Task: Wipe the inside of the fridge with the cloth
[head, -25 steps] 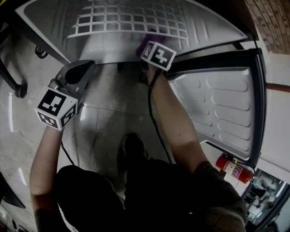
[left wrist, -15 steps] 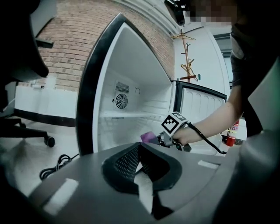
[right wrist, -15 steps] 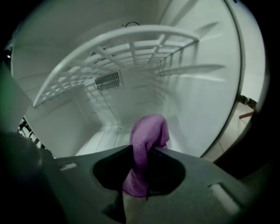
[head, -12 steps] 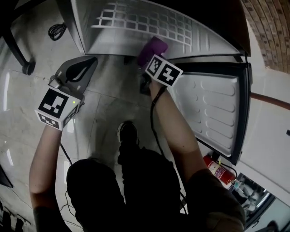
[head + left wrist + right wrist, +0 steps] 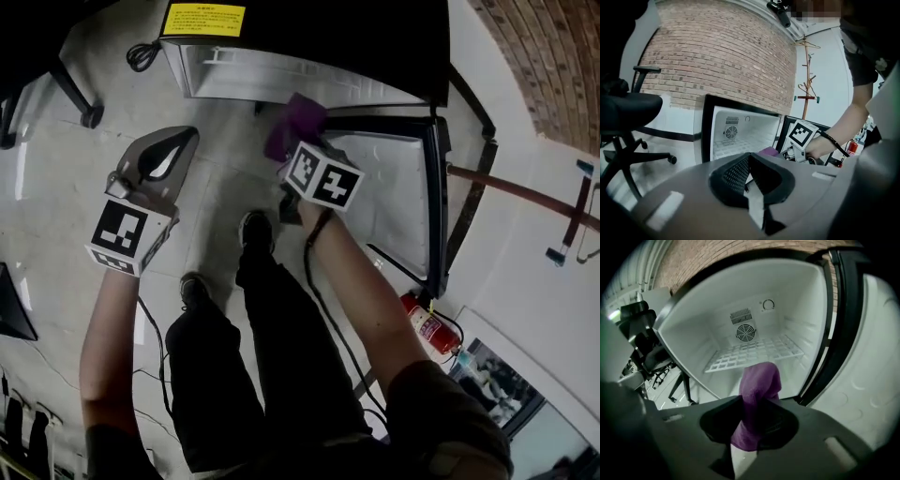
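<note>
Right gripper view: right tongs [image 5: 758,403] pinch the cloth [image 5: 762,378] before the open fridge [image 5: 693,319], left tongs [image 5: 749,158] pressed together, empty; next, probably reach inside.

A red brick wall [image 5: 722,56] rose at the back, a wooden coat stand [image 5: 806,89] beside it. The pale tiled floor [image 5: 56,187] shone with reflections; a black office chair [image 5: 626,115] and a red fire extinguisher [image 5: 427,328] stood on it.
</note>
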